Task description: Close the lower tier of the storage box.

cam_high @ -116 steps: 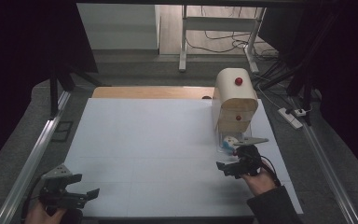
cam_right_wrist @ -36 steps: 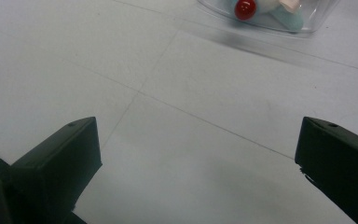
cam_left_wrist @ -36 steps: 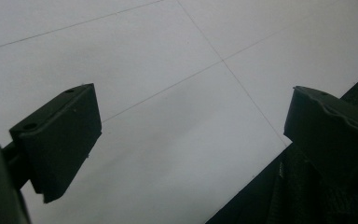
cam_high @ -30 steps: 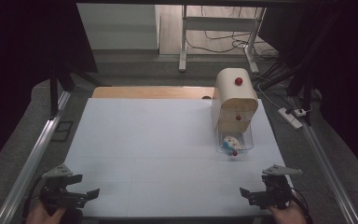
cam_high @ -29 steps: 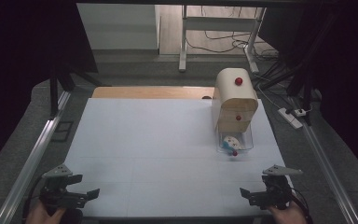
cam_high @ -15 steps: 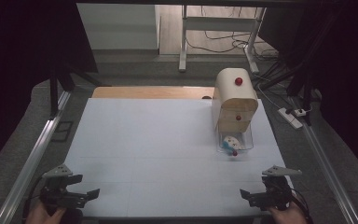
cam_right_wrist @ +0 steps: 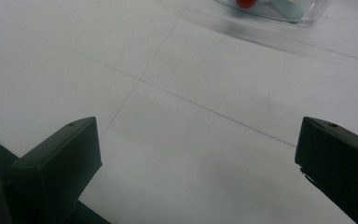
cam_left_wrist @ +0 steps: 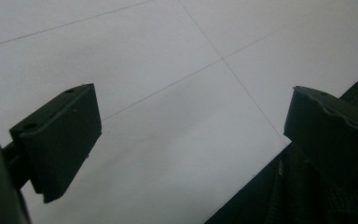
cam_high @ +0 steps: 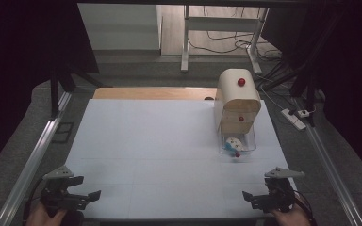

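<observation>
Lighting dim and even from overhead; surroundings of the white table (cam_high: 160, 155) fall to near black. No glare. High view soft, mildly grainy. In both gripper views the near jaws are blurred, casting faint diffuse shadows; the clear tray (cam_right_wrist: 279, 11) is smeared

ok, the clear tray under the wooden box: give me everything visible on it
The clear tray looks like thin transparent plastic with low walls. It lies flat on the white table, at the right side, pulled out in front of the wooden box, with its far end at or under the box. Inside lie a pale rounded piece, something light blue and a small red ball. Neither gripper touches it.
</observation>
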Motion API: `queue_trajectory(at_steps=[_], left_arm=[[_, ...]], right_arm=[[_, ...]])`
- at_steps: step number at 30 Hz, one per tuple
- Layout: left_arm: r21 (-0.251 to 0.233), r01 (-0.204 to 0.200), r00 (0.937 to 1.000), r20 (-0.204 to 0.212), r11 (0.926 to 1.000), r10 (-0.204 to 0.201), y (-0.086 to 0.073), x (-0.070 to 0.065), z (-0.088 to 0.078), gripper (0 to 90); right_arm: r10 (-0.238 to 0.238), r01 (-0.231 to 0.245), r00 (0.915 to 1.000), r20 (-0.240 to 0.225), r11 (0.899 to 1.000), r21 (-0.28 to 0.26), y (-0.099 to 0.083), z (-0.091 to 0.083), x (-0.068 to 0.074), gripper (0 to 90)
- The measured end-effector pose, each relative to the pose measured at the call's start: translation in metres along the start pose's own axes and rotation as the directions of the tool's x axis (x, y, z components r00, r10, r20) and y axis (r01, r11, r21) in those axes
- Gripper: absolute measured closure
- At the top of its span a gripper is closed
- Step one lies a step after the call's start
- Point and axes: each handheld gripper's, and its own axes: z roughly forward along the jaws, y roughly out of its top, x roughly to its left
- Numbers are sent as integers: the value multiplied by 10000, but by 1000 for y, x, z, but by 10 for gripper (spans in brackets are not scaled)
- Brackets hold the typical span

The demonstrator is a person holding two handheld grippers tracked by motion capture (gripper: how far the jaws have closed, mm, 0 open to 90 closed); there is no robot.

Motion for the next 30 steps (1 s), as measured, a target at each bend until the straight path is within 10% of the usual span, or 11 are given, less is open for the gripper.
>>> queue_trajectory(at_steps=[30], left_arm=[[53, 44, 10000, 34, 10000, -44, 0, 1, 1, 40]], right_arm=[[-318, 315, 9994, -98, 9991, -299, 14, 9, -1, 0]])
